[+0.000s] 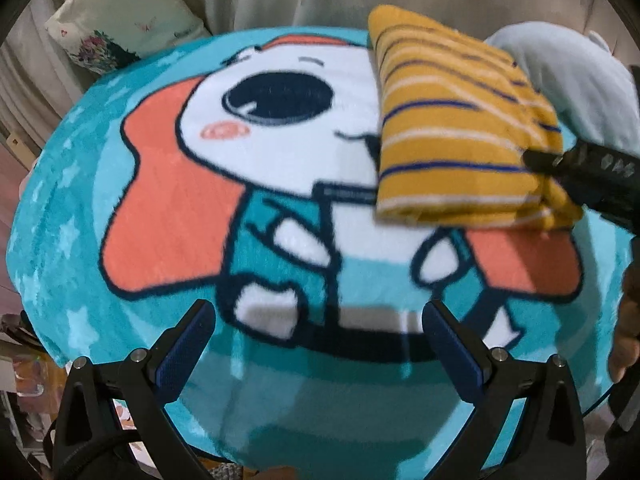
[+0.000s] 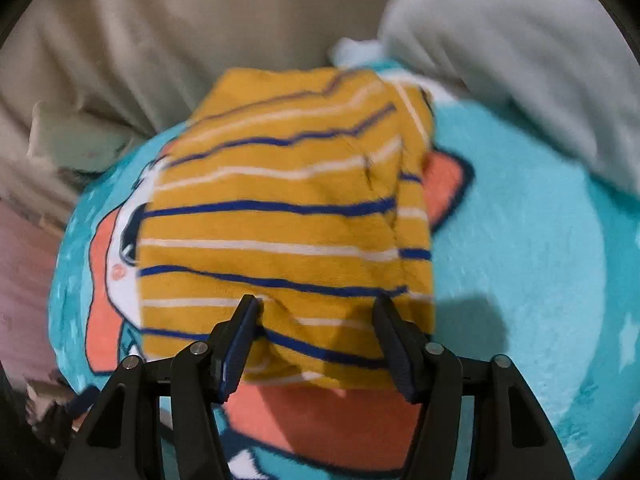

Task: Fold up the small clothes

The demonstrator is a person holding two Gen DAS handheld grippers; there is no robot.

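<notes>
Stripes run crosswise on the folded yellow garment [image 2: 280, 216]; right gripper [image 2: 316, 344] straddles its near edge, open; left gripper [image 1: 320, 344] open, farther off.

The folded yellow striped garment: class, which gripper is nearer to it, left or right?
Right. The right gripper straddles the near edge of the yellow striped garment, fabric between its open fingers. The left gripper hangs apart, over the cartoon blanket.
</notes>
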